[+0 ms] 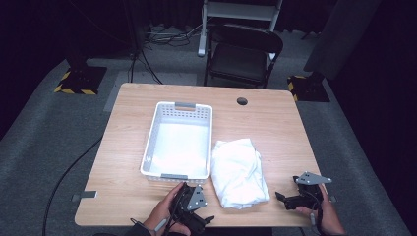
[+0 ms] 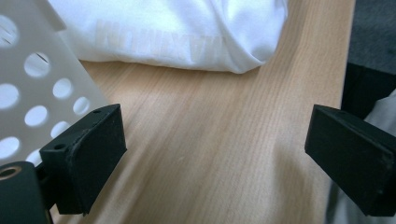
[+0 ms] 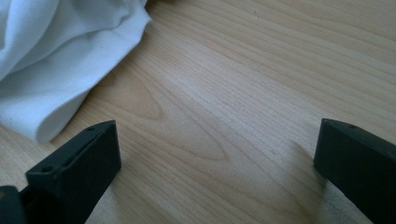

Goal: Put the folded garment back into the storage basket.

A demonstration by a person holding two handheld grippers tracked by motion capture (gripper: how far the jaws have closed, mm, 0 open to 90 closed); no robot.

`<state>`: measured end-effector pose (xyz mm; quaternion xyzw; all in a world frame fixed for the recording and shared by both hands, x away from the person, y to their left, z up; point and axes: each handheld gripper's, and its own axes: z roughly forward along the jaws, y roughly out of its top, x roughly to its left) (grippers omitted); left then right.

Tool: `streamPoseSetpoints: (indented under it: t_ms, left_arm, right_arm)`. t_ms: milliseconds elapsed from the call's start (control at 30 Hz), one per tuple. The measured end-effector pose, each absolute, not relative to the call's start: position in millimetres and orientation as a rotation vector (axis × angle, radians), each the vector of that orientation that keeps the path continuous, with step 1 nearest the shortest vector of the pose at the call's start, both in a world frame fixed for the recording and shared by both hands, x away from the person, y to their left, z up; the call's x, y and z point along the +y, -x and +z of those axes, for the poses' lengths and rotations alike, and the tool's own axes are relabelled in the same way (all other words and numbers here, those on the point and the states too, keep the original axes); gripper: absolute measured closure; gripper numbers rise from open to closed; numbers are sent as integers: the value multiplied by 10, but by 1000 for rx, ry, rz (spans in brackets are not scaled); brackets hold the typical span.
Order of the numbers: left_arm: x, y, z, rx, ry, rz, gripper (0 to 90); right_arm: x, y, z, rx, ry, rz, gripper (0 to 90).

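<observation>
A folded white cloth [image 1: 239,172] lies on the wooden table [image 1: 265,123], just right of a white perforated basket [image 1: 179,141]. My left gripper [image 1: 206,220] sits near the table's front edge, below the basket's near corner and left of the cloth. Its jaws stand wide apart over bare wood, with the cloth [image 2: 187,32] ahead and the basket wall [image 2: 32,88] at the left. My right gripper [image 1: 281,198] rests by the front right corner, its jaws pointing left at the cloth [image 3: 56,65]. It is open with nothing between its fingers.
The basket holds nothing. A round cable hole [image 1: 242,101] sits near the table's far edge. A black folding chair [image 1: 243,54] stands behind the table. Cables [image 1: 74,167] run over the grey floor at the left.
</observation>
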<state>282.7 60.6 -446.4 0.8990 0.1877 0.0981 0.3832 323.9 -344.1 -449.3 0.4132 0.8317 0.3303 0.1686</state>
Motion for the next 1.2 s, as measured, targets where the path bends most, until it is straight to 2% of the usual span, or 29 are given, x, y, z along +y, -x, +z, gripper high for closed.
streamPoseSetpoints:
  t_ms: [167, 1200]
  left_arm:
    - [512, -2805, -4462, 442, -2314, 321, 100]
    - [92, -2877, -4498, 437, -2262, 405, 113]
  right_arm:
    - [-3439, -3239, -4493, 2363, -1177, 939, 4]
    - [-3439, -3239, -4493, 2363, -1178, 939, 4]
